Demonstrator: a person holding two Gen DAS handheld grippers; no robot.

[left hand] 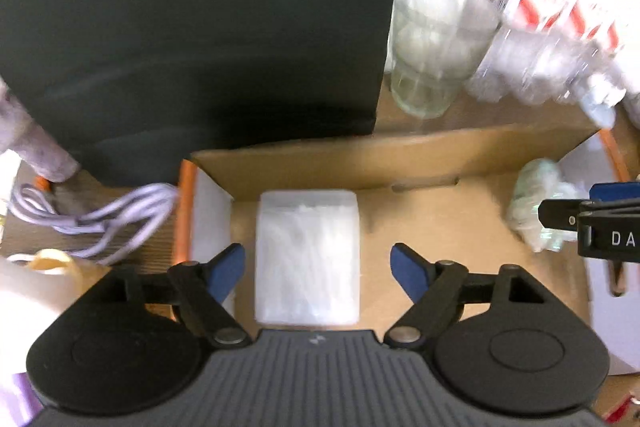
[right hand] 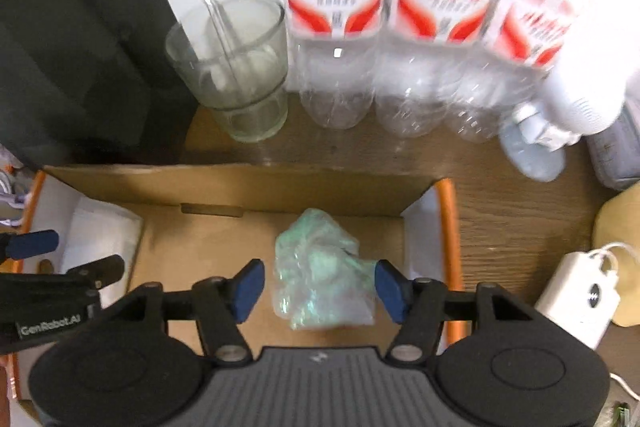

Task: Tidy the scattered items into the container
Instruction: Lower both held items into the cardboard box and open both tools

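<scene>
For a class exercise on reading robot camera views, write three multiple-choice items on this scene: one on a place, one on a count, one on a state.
1. Where does the white packet lie?
A. Inside the cardboard box
B. In the glass
C. On the bottles

2. How many red-labelled bottles stand behind the box?
A. One
B. Three
C. Five

3. How stands the left gripper?
A. Shut on the packet
B. Open, pads clear of the packet
C. Shut on a cable

Key: 1 A, the packet rests on the box floor. 2 B, the right wrist view shows three side by side. 3 B, gaps show on both sides of the packet.
</scene>
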